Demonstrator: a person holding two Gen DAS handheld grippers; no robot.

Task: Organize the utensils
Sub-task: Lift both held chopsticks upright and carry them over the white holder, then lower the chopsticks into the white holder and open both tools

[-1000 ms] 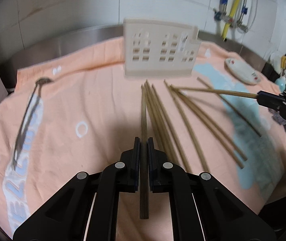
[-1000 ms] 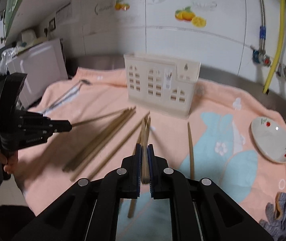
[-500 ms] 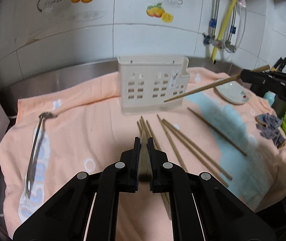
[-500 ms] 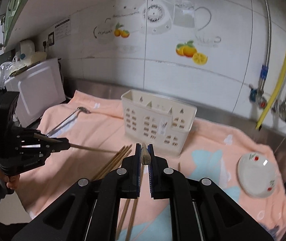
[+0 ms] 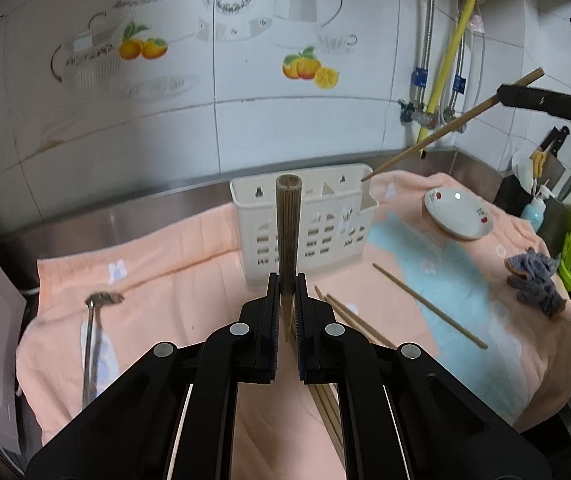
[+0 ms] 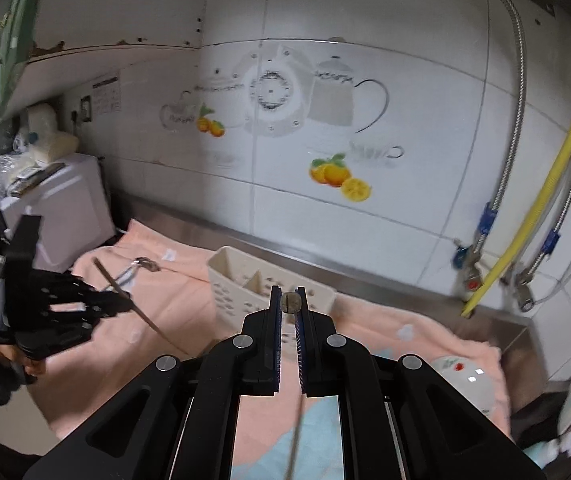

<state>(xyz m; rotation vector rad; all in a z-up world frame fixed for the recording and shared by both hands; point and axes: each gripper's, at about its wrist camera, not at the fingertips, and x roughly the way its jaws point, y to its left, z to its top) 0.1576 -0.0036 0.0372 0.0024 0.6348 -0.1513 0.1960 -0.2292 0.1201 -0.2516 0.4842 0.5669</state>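
**Both chopsticks lifted off the towel, over the utensil holder**

Since a second ago both grippers have risen: the chopsticks then lay among the loose ones on the towel and now hang in the air. The left gripper is clamped on a chopstick that points away toward the cream utensil holder. The right gripper is clamped on its own chopstick, seen end-on, its far tip just above the holder's right corner in the left view. Loose chopsticks lie on the towel in front of the holder.

No legible writing or brand; the wall tiles bear teapot and orange decals. The bench is steel under a peach towel. A ladle lies left, a small dish and grey cloth right.
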